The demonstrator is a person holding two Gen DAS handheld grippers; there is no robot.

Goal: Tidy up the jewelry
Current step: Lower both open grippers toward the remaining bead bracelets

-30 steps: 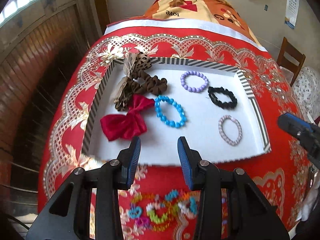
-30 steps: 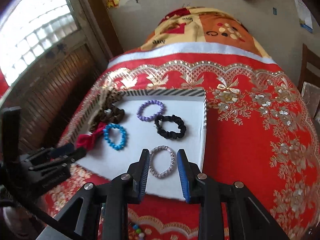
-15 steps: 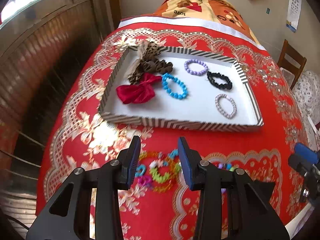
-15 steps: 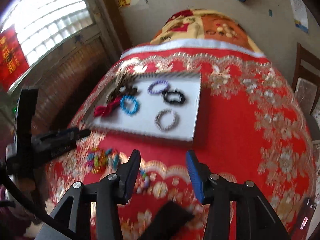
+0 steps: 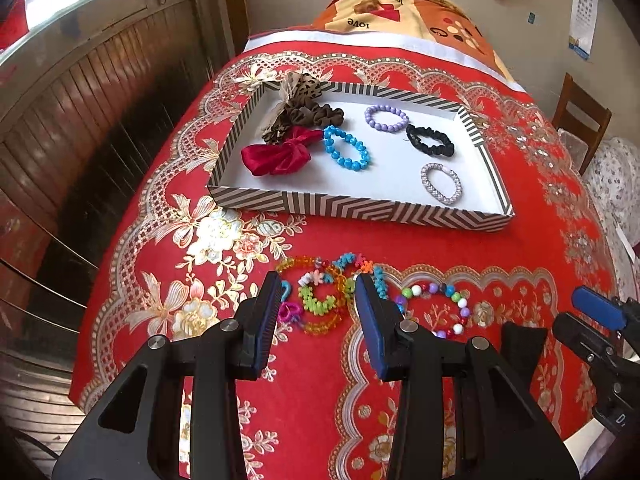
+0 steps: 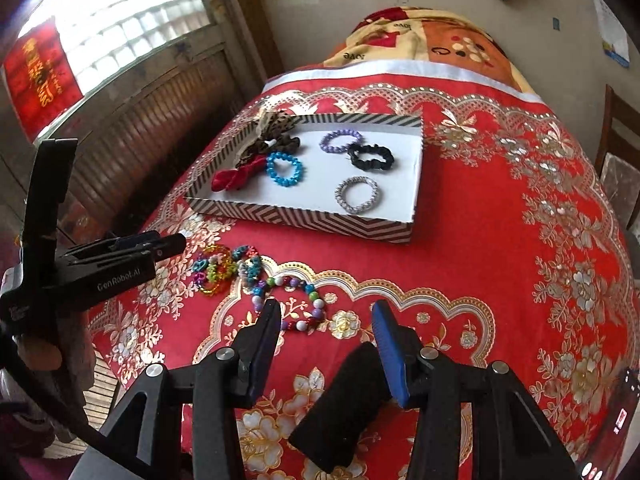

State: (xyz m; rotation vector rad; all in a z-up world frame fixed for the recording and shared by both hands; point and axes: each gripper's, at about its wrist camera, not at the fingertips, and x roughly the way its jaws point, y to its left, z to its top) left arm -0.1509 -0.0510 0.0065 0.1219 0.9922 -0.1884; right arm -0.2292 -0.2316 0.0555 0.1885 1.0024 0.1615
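A striped tray point(image 5: 360, 210) on the red cloth holds brown scrunchies point(image 5: 304, 114), a red bow point(image 5: 276, 156), a blue bracelet point(image 5: 346, 148), a purple bracelet point(image 5: 386, 118), a black scrunchie point(image 5: 430, 142) and a silver bracelet point(image 5: 440, 184). In front of the tray lie a pile of colourful plastic bracelets point(image 5: 318, 300) and a multicolour bead bracelet point(image 6: 318, 303). My left gripper point(image 5: 316, 300) hovers open above the pile. My right gripper point(image 6: 326, 320) stands open just short of the bead bracelet, with nothing between its fingers.
A black flat piece point(image 6: 344, 400) lies on the cloth under the right gripper. A patterned blanket point(image 5: 400, 4) covers the far end. A wooden chair point(image 5: 580, 116) stands at the right, and wooden wall panelling point(image 5: 100, 92) runs along the left.
Both grippers have drawn back from the tray toward the near edge of the cloth. The right gripper's jaws have widened. The silver bracelet stays in the tray.
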